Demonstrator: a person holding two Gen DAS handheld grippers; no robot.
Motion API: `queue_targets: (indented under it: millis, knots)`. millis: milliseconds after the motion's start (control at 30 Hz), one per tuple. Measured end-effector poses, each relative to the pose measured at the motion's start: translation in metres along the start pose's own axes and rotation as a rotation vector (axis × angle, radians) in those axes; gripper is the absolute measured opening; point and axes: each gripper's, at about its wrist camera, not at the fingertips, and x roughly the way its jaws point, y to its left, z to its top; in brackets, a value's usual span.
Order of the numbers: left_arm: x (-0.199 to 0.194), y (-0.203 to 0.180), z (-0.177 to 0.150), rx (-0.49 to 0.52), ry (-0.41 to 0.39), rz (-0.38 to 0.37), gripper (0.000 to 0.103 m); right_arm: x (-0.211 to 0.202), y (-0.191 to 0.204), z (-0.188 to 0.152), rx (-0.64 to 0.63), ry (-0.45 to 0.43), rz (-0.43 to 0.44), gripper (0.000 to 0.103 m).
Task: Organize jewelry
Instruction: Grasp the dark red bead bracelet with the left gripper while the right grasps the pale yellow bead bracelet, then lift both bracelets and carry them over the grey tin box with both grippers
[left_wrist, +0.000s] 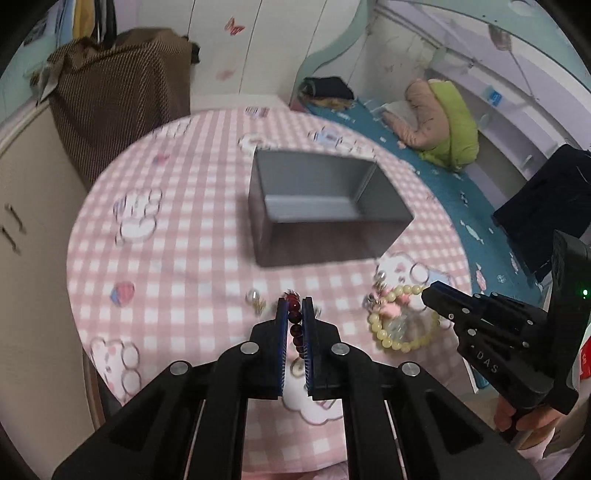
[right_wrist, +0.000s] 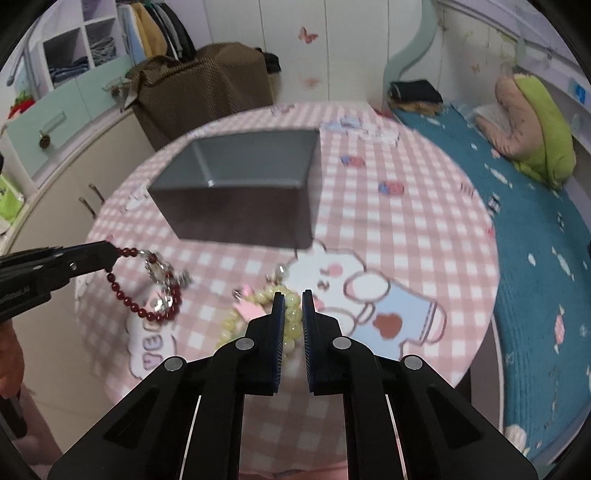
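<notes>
Left claw (left_wrist: 295, 310) clamping down on the dark red bead bracelet (right_wrist: 147, 291), beads pinched right between the blue pads (left_wrist: 282, 332). From the right wrist view, bracelet dangling off the left claw's tip (right_wrist: 110, 251), loop hanging clear above the pink checked surface (right_wrist: 369, 229), silver charms bunched near the top of the loop.

Right claw (right_wrist: 293, 306) closing in on the pale yellow bead bracelet (right_wrist: 258, 314), fingers nearly together with one yellow bead sitting in the narrow gap. Looking clamped, but too blurry to be sure, so can't really tell. Rest of that bracelet lying on the surface just left of and under the right claw, with a pink crown-shaped charm (right_wrist: 249, 308) beside it.

Grey open box (left_wrist: 321, 206) sitting straight ahead of the left claw, well apart from it, nothing showing inside. Ahead and to the left of the right claw in the other view.

Small pearl-looking piece (left_wrist: 255, 297) resting on the surface just left of the left claw tips.

Blue bed (right_wrist: 535, 258) off to the right of both claws, green and tan cushion (right_wrist: 535, 125) on it.
</notes>
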Motion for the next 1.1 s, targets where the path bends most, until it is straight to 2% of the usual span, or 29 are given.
queue_targets:
  millis: [233, 433, 867, 1100]
  knots:
    - [-0.025, -0.008, 0.022, 0.05, -0.081, -0.014, 0.006, -0.025, 0.004, 0.02, -0.029, -0.087, -0.015, 0.01]
    - [-0.047, -0.006, 0.033, 0.043, -0.151, -0.013, 0.006, -0.038, -0.001, 0.03, -0.028, -0.136, -0.02, 0.01]
    - [-0.027, 0.0, 0.038, 0.012, -0.112, -0.01, 0.006, -0.038, 0.005, 0.047, -0.042, -0.159, -0.005, 0.01]
    - [-0.026, -0.002, 0.054, 0.012, -0.128, -0.017, 0.006, -0.043, 0.011, 0.067, -0.058, -0.195, -0.002, 0.01]
